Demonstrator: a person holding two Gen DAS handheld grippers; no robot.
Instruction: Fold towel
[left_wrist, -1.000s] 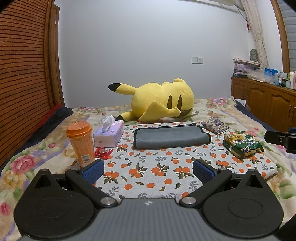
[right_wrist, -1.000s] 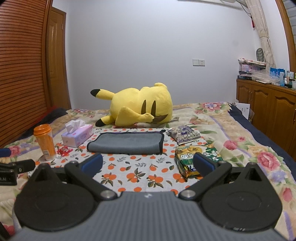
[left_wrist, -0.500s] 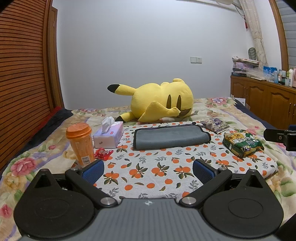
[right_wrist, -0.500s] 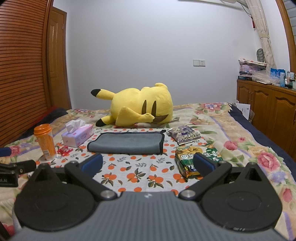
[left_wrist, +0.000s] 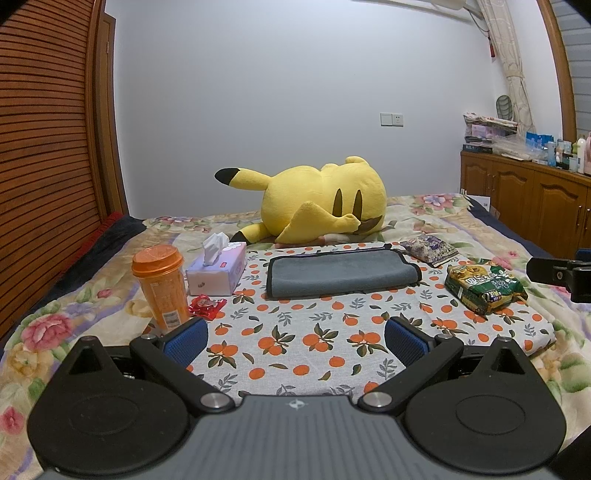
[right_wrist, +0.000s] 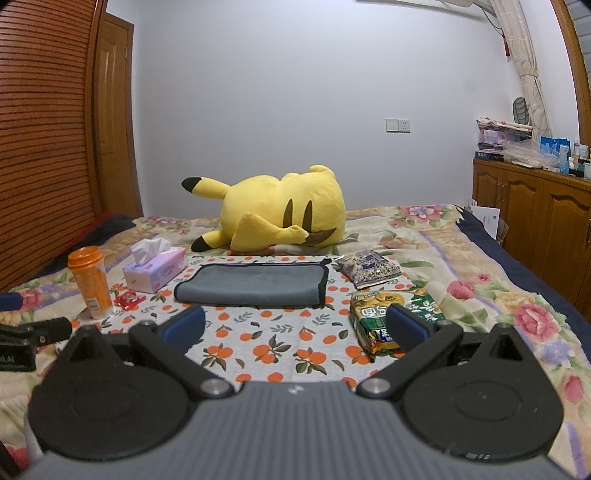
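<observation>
A grey towel (left_wrist: 341, 272) with black trim lies folded into a long strip on an orange-print cloth (left_wrist: 295, 347) on the bed; it also shows in the right wrist view (right_wrist: 255, 285). My left gripper (left_wrist: 295, 341) is open and empty, held well short of the towel over the cloth's near part. My right gripper (right_wrist: 295, 328) is open and empty, also short of the towel. Each gripper's body shows at the edge of the other's view.
An orange cup (left_wrist: 160, 286), a tissue box (left_wrist: 218, 271) and a red wrapper (left_wrist: 207, 306) stand left of the towel. A green snack bag (left_wrist: 484, 286) and a purple packet (left_wrist: 430, 249) lie right. A yellow plush (left_wrist: 317, 203) lies behind. Wooden cabinets (right_wrist: 535, 210) line the right wall.
Both views have shifted very slightly; the towel and other objects have not moved, and both grippers stay open.
</observation>
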